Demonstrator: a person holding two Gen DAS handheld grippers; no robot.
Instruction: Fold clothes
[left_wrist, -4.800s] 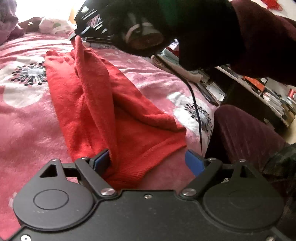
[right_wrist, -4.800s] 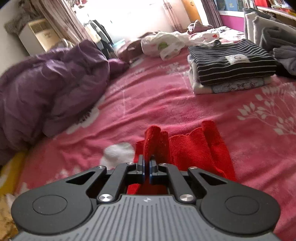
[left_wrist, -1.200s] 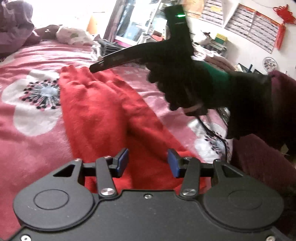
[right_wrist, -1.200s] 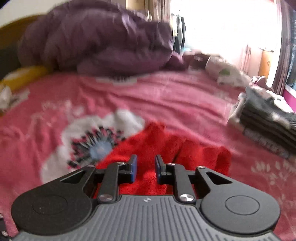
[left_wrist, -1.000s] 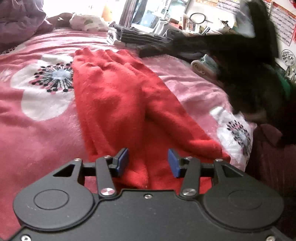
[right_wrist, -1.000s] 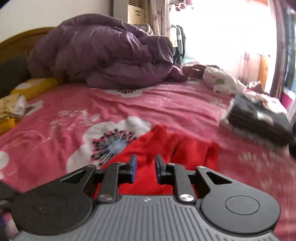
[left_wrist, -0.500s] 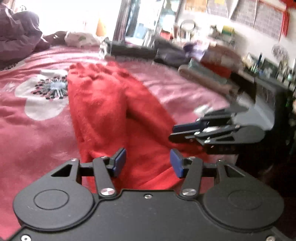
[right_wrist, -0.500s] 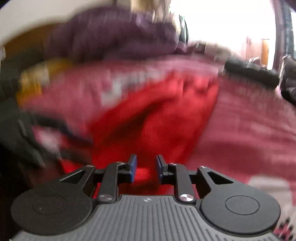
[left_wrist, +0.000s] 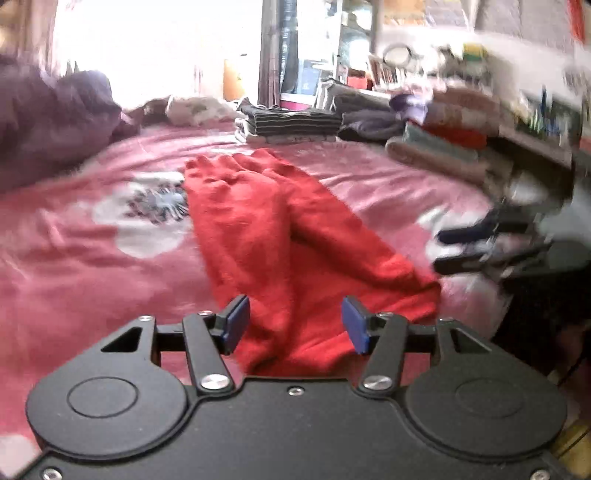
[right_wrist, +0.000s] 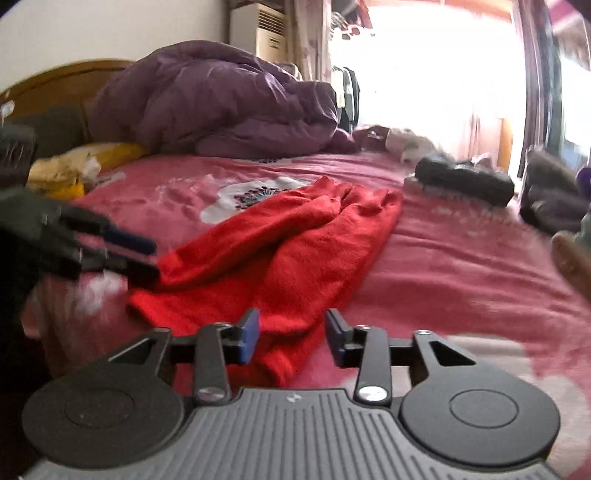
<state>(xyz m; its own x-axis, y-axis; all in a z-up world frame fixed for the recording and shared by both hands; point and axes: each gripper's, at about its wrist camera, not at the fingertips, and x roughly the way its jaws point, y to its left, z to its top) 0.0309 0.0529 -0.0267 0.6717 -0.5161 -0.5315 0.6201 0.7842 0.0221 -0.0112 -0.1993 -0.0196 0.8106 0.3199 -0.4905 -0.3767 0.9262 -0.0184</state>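
The red fleecy garment (left_wrist: 280, 236) lies as one long folded strip on the pink flower-printed bed cover (left_wrist: 74, 280), its near hem just ahead of both grippers. The left gripper (left_wrist: 291, 325) is released, its blue pads spread wide above that hem and touching nothing; the right gripper (right_wrist: 291, 334) is likewise parted and empty over the garment's near corner. The left wrist view alone shows the shelf side of the room: one stack of folded striped clothes (left_wrist: 291, 125) at the far edge of the bed, a blurred heap of folded clothes (left_wrist: 439, 140) on the right, and the right gripper as a dark smear at the right edge. The right wrist view alone shows one rumpled purple duvet (right_wrist: 221, 107) against a wooden headboard (right_wrist: 62, 77), a yellow crumpled cloth (right_wrist: 85, 166) beside it, a white upright air conditioner (right_wrist: 266, 29) behind, and the left gripper blurred at the left, beside the garment's corner. Two white flower prints show on the cover in the left view; no containers are visible.
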